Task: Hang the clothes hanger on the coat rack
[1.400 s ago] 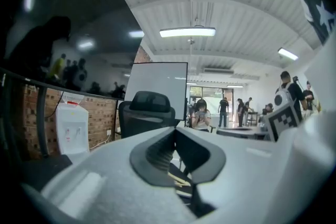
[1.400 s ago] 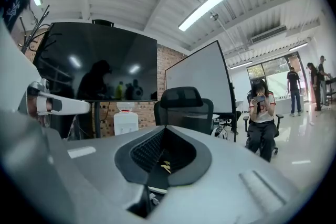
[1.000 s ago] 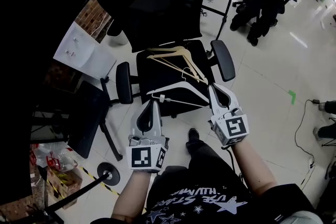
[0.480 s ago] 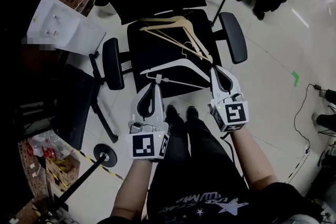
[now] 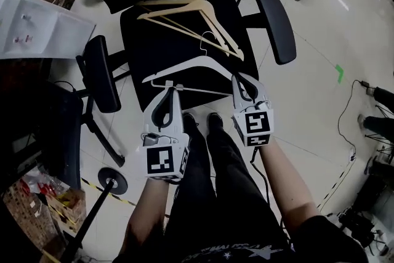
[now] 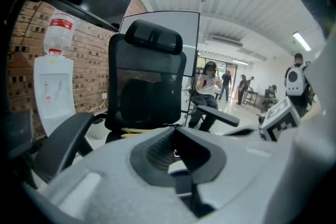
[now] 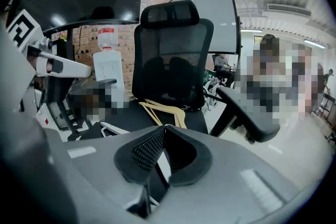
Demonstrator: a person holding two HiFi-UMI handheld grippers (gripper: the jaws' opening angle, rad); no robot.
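1. Lying flat on the front part of the black office chair's seat point(image 5: 141, 49) is the white clothes hanger point(image 5: 178, 67), with its hook toward the left gripper's side.
2. Two wooden hangers point(image 5: 218, 31) lie overlapped behind it on the same seat, closer to the backrest and apart from the white one.
3. The left gripper point(image 5: 167, 90) is held at the seat's front edge with its tips right at the white hanger's hook end. Whether they touch it cannot be told.
4. Its fingers are pressed together at the tips with nothing clamped between them.
5. The right gripper point(image 5: 240, 79) sits just beside the white hanger's other end, angled downward toward the seat.
6. Its fingers are likewise fully together and hold nothing.
7. The person's legs point(image 5: 215, 182) in dark trousers stand between the two grippers, with the shoes close to the chair's front edge.
8. The chair's armrests point(image 5: 275, 24) flank the seat on both sides.
9. A water dispenser point(image 6: 52, 89) with a bottle on top stands against a brick wall point(image 6: 86, 65) beside the chair.
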